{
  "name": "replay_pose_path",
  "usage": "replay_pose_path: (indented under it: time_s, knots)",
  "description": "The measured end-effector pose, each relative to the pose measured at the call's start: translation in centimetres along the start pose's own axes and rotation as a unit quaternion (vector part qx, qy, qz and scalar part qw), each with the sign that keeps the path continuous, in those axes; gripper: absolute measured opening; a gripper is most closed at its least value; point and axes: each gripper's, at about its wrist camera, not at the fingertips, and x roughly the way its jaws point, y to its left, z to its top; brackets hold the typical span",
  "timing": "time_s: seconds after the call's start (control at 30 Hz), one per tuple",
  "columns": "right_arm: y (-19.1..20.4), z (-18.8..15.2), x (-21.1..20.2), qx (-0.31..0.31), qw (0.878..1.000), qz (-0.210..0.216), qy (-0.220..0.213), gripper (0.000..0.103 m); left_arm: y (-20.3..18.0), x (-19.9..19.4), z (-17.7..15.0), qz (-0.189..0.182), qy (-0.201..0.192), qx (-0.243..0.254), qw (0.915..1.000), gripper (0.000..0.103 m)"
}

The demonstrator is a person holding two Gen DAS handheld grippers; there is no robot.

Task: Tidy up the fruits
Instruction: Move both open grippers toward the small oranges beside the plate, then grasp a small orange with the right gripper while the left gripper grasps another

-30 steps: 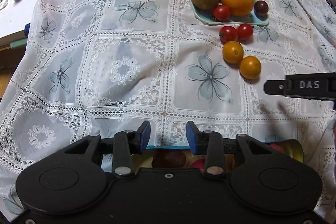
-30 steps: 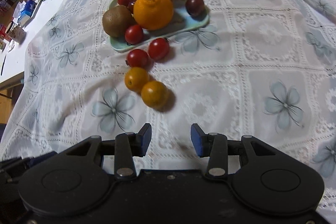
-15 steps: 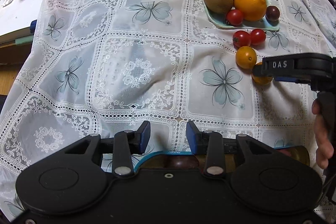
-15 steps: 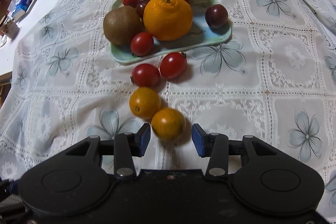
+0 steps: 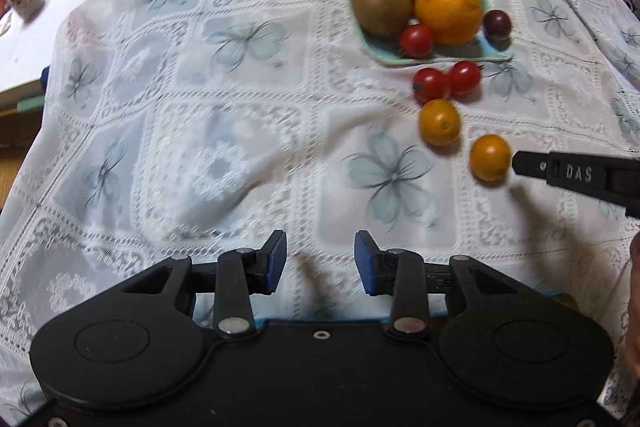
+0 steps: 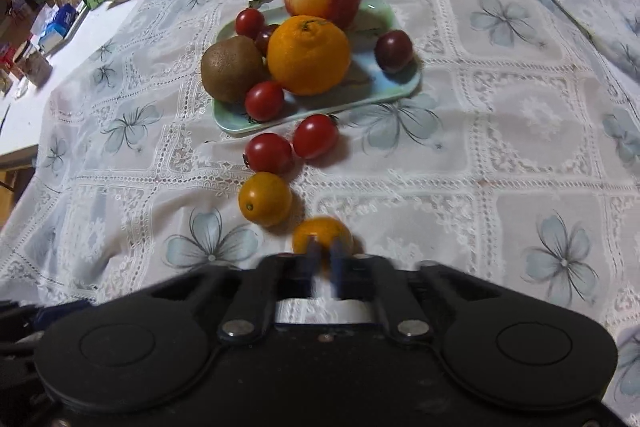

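While the right gripper pinched the nearest orange tomato, the left gripper hung spread over lace tablecloth; the crowded green plate sat beyond.

The near edge of the plate is fronted by two red tomatoes, with an orange tomato just behind them. Bare tablecloth is seen to the plate's right and left. The plate's right end is occupied only by a dark fruit.
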Motion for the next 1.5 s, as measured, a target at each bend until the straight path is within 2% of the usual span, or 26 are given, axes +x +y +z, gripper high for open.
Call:
replay_pose_path:
  time_s: [0.07,0.17,0.3,0.33,0.43,0.53,0.57,0.83,0.9,0.93,1.03,1.27,1.5]
  knots:
    - [-0.8,-0.1,-0.4,0.007,1.000,0.004,-0.001,0.011,-0.9,0.2,0.4,-0.004,-0.002,0.006,1.0000,0.046]
    - [-1.4,-0.5,0.1,0.005,1.000,-0.003,-0.005,0.013,-2.0,0.6,1.0,-0.002,-0.006,0.010,0.9999,0.046]
    - [-2.0,-0.9,0.3,0.022,0.999,0.025,-0.012,0.018,-1.8,0.8,1.5,-0.002,-0.007,-0.005,1.0000,0.046]
    - [-2.0,-0.9,0.2,0.024,0.999,0.033,-0.011,0.024,-1.6,0.8,1.5,0.001,-0.008,-0.009,0.9999,0.046]
    - [-1.4,-0.9,-0.1,0.019,0.999,0.042,-0.018,0.027,-0.7,0.7,1.6,0.017,-0.017,-0.018,0.9995,0.046]
    - [-0.5,-0.7,-0.2,0.011,0.999,0.035,-0.031,0.042,0.2,0.8,1.5,0.022,-0.015,-0.027,0.9993,0.046]
    - [-0.2,-0.6,0.0,0.010,0.999,0.031,-0.034,0.043,0.5,0.9,1.4,0.022,-0.013,-0.029,0.9993,0.046]
    - [2.4,-0.2,3.9,-0.019,1.000,-0.010,-0.004,0.045,1.4,1.1,1.1,0.021,-0.010,-0.032,0.9992,0.046]
    - [2.3,-0.3,4.4,-0.012,1.000,-0.015,-0.011,0.044,1.1,1.0,1.2,0.018,-0.012,-0.029,0.9993,0.046]
    - [2.3,-0.4,4.2,-0.009,1.000,-0.019,-0.017,0.038,0.9,1.0,1.3,0.017,-0.013,-0.027,0.9994,0.046]
    - [2.1,-0.6,3.7,-0.021,0.999,-0.017,-0.018,0.038,0.0,1.0,1.6,0.013,-0.018,-0.021,0.9995,0.046]
    - [-0.8,-1.3,1.2,0.015,0.999,-0.022,-0.037,0.038,-3.6,1.4,2.9,-0.013,-0.032,0.007,0.9994,0.046]
    - [-4.0,-2.6,-0.8,0.039,0.997,-0.034,-0.053,0.038,-7.0,2.7,4.0,-0.008,-0.053,0.027,0.9982,0.047]
